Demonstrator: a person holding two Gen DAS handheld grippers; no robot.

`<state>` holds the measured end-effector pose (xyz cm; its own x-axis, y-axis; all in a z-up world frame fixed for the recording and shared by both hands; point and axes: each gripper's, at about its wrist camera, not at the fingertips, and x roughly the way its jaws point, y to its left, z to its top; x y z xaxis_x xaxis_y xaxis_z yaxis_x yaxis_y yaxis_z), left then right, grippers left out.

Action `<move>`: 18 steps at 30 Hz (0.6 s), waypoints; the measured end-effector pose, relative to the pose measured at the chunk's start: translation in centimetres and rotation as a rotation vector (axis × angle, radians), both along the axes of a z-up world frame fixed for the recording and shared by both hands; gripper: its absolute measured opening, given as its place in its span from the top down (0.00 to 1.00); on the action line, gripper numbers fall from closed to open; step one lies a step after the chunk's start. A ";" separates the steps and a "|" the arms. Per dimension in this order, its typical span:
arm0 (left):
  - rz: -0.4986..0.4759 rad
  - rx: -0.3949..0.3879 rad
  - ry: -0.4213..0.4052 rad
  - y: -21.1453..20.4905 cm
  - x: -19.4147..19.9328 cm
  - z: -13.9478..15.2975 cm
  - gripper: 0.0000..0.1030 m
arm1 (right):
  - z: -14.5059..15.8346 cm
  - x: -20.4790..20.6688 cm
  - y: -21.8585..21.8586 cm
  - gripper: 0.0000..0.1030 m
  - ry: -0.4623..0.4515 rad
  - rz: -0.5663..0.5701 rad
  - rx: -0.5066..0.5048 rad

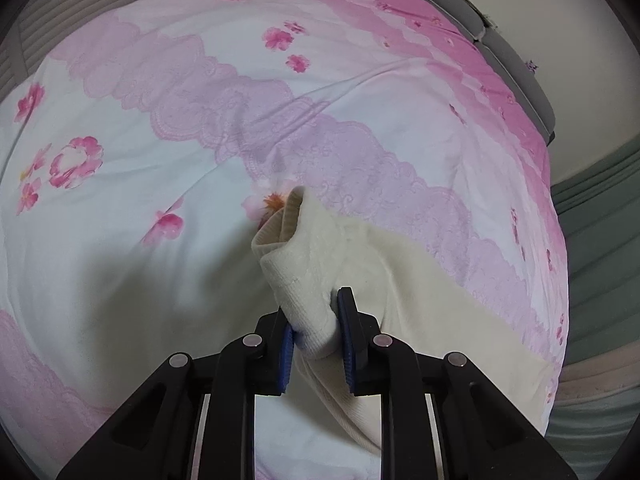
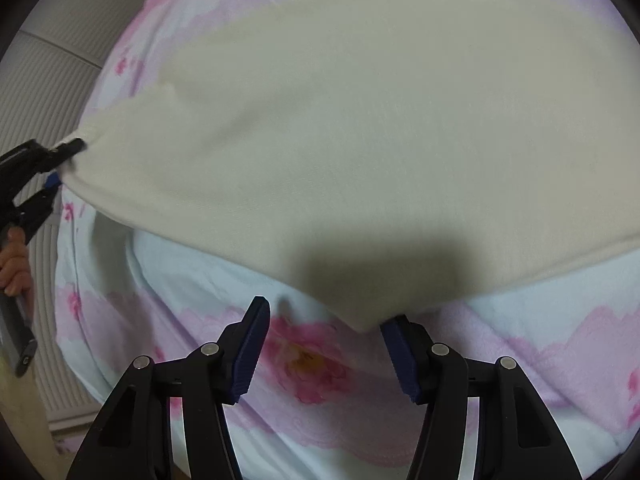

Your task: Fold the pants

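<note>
Cream knit pants (image 1: pixel 420 292) lie on a pink-and-white flowered bed cover (image 1: pixel 160 128). My left gripper (image 1: pixel 316 320) is shut on a bunched ribbed end of the pants, which stands lifted above the cover. In the right wrist view the pants (image 2: pixel 340 140) spread wide across the cover, their left corner pulled up by the left gripper (image 2: pixel 60 164). My right gripper (image 2: pixel 328 320) stands open just above the cover (image 2: pixel 200 280), and the near edge of the pants hangs by its right pad without being pinched.
A grey headboard or bed frame (image 1: pixel 500 40) runs along the far right edge of the bed. Ribbed whitish panels (image 2: pixel 52 92) lie beyond the bed's left side. A person's hand (image 2: pixel 16 268) grips the left tool's handle.
</note>
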<state>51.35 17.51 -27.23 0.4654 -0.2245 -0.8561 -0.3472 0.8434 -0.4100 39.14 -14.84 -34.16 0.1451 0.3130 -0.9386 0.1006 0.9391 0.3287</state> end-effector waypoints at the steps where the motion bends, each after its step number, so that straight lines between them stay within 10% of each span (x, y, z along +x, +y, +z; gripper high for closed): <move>1: -0.001 0.002 0.005 0.2 -0.1 -0.1 0.80 | 0.9 0.2 0.0 0.43 -0.031 -0.006 0.002; 8: -0.005 0.023 0.035 0.8 -0.9 -1.0 0.80 | 0.5 1.2 0.1 0.44 -0.053 0.032 -0.017; 12: -0.012 0.082 0.066 1.4 -1.7 -1.8 0.80 | -1.9 1.3 0.1 0.84 0.016 0.040 -0.046; 18: -0.004 0.089 0.163 2.3 -2.7 -5.9 0.79 | -0.9 0.5 1.8 0.84 -0.006 0.130 -0.125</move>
<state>48.63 19.80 -33.14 0.3181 -0.1464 -0.9367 -0.3991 0.8755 -0.2724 39.63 -13.08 -35.02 0.1166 0.2101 -0.9707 -0.0257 0.9777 0.2085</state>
